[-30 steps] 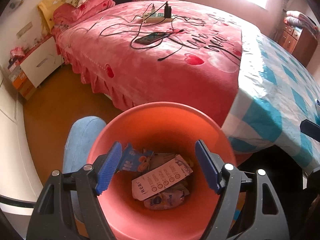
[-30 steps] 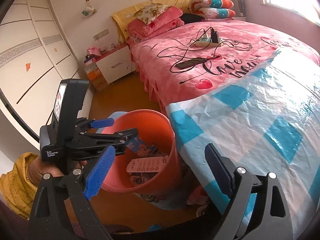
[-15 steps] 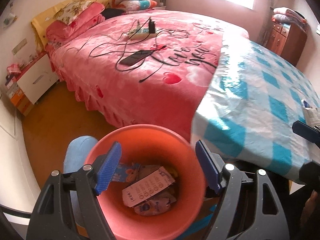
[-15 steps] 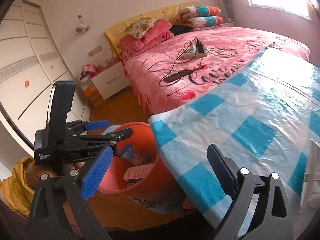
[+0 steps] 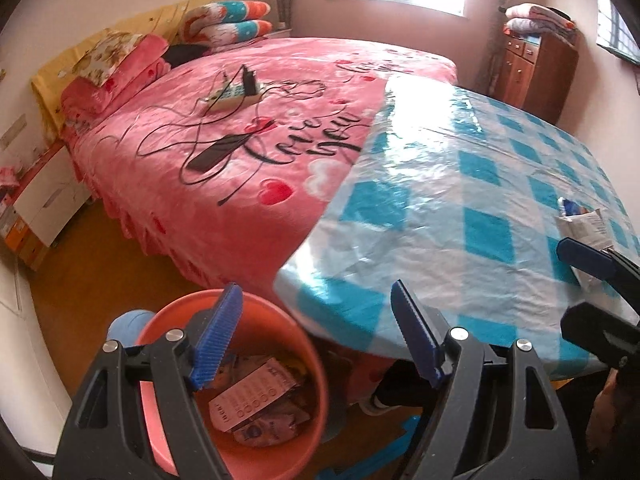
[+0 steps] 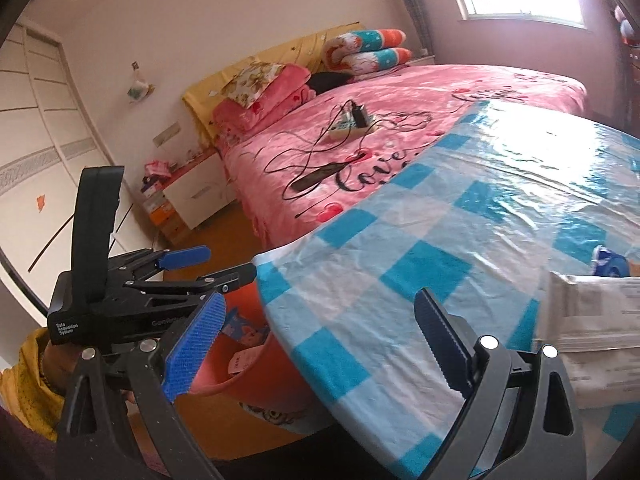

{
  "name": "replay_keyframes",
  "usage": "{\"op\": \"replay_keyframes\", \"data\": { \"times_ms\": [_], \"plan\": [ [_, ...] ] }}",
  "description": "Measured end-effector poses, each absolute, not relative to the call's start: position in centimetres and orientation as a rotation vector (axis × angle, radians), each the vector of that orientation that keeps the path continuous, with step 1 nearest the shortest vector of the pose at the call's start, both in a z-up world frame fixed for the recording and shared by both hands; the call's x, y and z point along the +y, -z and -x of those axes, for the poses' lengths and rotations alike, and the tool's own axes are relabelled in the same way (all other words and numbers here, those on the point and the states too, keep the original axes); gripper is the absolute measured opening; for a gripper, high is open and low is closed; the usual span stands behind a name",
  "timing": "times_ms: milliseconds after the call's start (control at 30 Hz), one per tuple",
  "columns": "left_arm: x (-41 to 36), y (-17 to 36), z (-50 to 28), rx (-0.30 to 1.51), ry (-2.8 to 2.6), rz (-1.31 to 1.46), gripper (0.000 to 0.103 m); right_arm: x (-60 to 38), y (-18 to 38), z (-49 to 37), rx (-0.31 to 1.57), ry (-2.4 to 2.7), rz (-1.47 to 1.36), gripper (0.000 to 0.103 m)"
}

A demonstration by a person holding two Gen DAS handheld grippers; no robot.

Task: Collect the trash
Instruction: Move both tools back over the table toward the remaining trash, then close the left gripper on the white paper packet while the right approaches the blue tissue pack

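Note:
An orange bin (image 5: pixel 168 420) stands on the floor beside the table, with paper and wrappers (image 5: pixel 256 396) inside; it also shows in the right wrist view (image 6: pixel 256 380). My left gripper (image 5: pixel 316 336) is open and empty above the bin's rim. My right gripper (image 6: pixel 320 344) is open and empty over the table's near corner. A white printed paper packet (image 6: pixel 596 312) lies on the blue-checked tablecloth (image 6: pixel 440 240) just right of it, with a small blue item (image 6: pixel 610 264) behind. The packet also shows in the left wrist view (image 5: pixel 586 226).
A pink bed (image 5: pixel 240 160) with cables, a phone and a power strip lies behind the table. A white nightstand (image 5: pixel 44 204) stands at the left wall. A wooden cabinet (image 5: pixel 536 72) stands at the back right.
Both grippers have swung right, from over the bin toward the table. The bin has slid to the lower left of both views and the paper packet has come into view.

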State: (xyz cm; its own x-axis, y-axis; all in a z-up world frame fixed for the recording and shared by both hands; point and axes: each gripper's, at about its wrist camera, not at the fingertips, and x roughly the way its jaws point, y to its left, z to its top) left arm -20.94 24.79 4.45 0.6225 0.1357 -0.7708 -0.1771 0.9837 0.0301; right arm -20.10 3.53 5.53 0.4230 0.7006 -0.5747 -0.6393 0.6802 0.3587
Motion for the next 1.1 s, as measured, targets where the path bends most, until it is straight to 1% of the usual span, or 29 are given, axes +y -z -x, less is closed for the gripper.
{"op": "replay_keyframes", "data": {
  "times_ms": [600, 1100],
  "plan": [
    [16.2, -5.2, 19.0, 0.895, 0.016, -0.029, 0.077, -4.9, -7.5, 17.6, 0.69, -0.672, -0.188, 0.094],
    [7.7, -5.0, 19.6, 1.013, 0.39, 0.129, 0.077, -14.7, -7.2, 14.4, 0.663, -0.449, -0.307, 0.094]
  ]
}}
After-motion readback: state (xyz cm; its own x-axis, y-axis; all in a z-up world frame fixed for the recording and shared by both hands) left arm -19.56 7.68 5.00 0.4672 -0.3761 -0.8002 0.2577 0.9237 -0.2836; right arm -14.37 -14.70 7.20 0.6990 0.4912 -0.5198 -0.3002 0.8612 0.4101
